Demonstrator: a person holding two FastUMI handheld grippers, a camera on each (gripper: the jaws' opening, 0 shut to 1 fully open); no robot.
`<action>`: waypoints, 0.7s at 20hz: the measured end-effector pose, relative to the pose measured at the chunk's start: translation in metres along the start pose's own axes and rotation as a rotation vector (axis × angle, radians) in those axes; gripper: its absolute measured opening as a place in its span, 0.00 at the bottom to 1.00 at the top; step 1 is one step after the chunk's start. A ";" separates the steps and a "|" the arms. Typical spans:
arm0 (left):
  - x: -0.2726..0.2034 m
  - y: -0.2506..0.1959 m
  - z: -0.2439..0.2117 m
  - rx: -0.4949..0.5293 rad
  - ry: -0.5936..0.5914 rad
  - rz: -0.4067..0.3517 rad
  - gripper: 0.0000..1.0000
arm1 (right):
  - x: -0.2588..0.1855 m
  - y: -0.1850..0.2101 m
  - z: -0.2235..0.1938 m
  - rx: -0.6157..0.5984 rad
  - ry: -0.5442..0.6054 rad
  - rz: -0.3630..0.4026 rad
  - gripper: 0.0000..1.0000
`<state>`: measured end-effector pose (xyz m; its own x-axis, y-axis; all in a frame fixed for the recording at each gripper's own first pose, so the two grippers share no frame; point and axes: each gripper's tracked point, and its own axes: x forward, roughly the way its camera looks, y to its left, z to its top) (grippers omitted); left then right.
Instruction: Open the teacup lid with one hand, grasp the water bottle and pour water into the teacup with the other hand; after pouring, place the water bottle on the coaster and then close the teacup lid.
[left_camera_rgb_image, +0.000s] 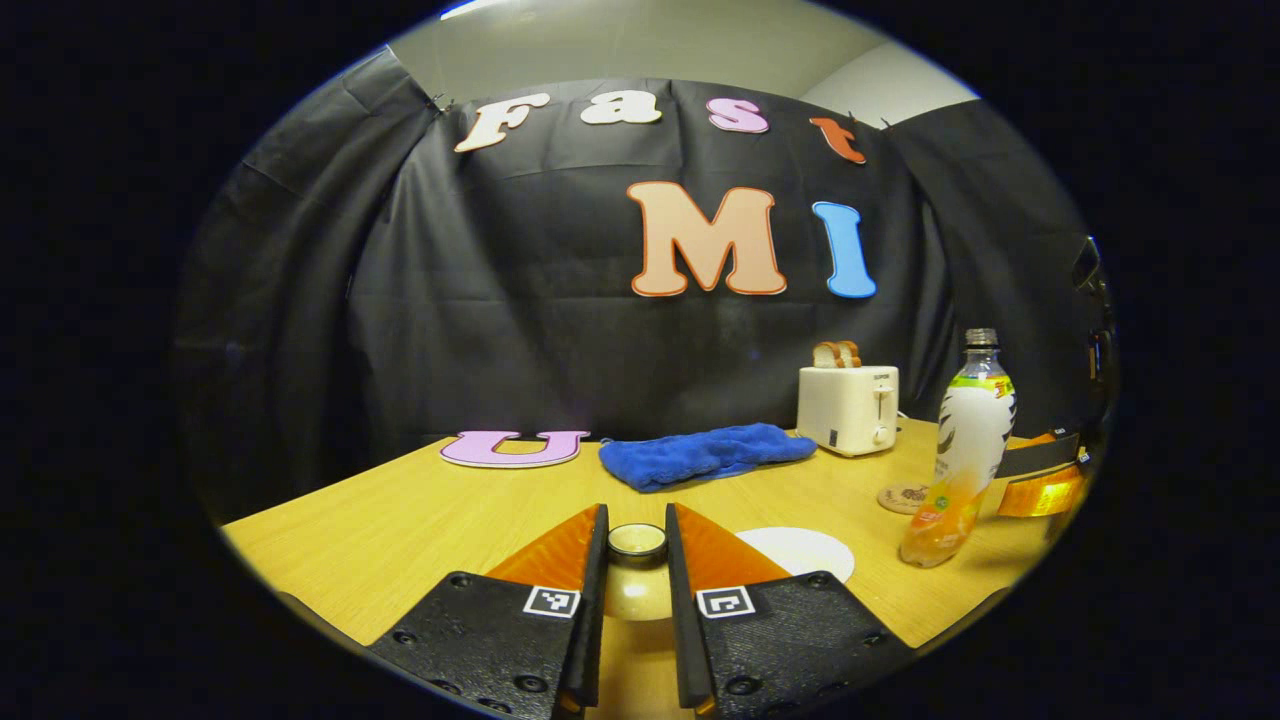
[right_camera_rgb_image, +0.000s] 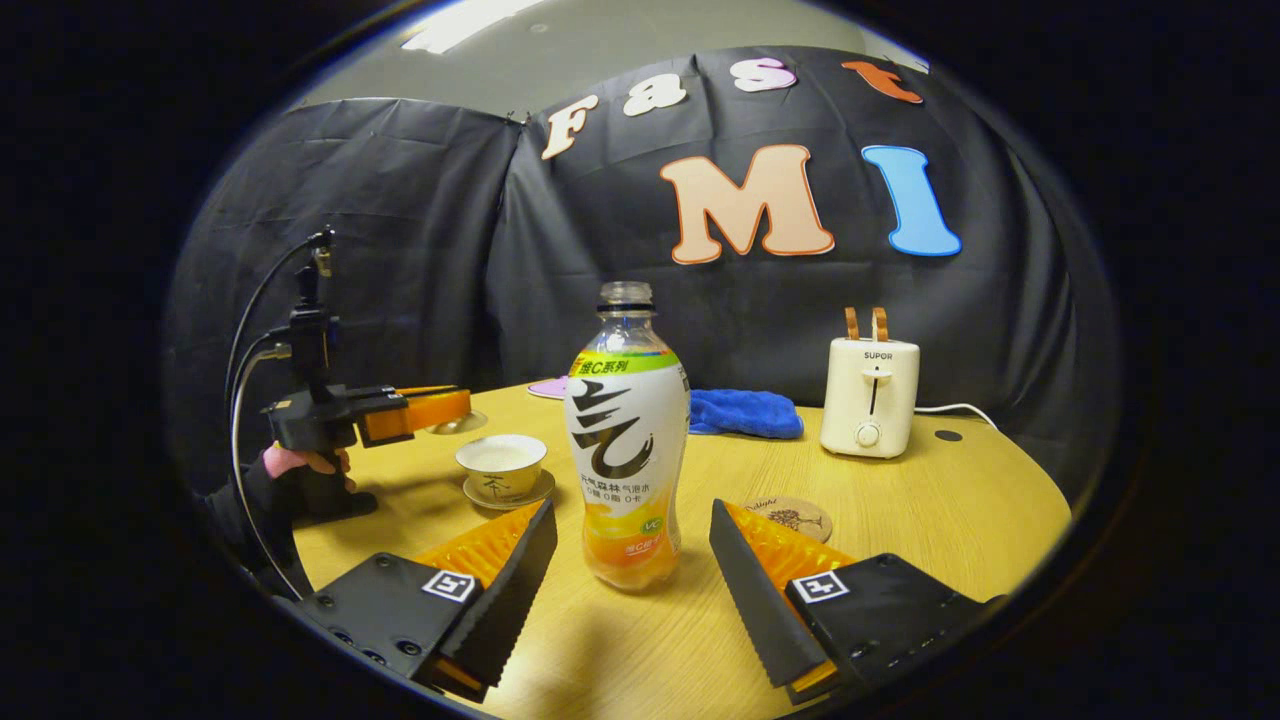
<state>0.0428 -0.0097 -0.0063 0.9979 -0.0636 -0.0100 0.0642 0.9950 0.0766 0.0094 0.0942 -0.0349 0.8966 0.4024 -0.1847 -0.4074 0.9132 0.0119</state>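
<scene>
My left gripper is shut on the knob of the teacup lid. In the right gripper view that lid hangs in the left gripper, above and to the left of the open teacup on its saucer. The teacup's pale mouth shows just right of my left fingers. The water bottle stands upright on the table between the spread fingers of my right gripper, which is open and not touching it. The round coaster lies behind the bottle to the right.
A white toaster with bread stands at the back right, and a blue cloth lies beside it. The left gripper view has the bottle, coaster and toaster at its right. The wooden table has bare room at the right.
</scene>
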 end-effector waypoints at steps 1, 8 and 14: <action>0.000 0.007 0.000 0.000 0.000 0.014 0.28 | 0.003 0.000 -0.001 0.000 0.011 -0.007 0.94; -0.002 0.044 -0.001 0.006 0.002 0.113 0.28 | 0.036 0.006 -0.003 -0.002 0.059 -0.013 0.94; -0.004 0.060 -0.001 0.007 0.003 0.148 0.28 | 0.060 0.008 -0.003 -0.002 0.081 -0.043 0.94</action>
<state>0.0431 0.0507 -0.0022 0.9965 0.0837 -0.0009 -0.0833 0.9929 0.0846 0.0595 0.1259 -0.0485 0.8964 0.3563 -0.2636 -0.3692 0.9293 0.0006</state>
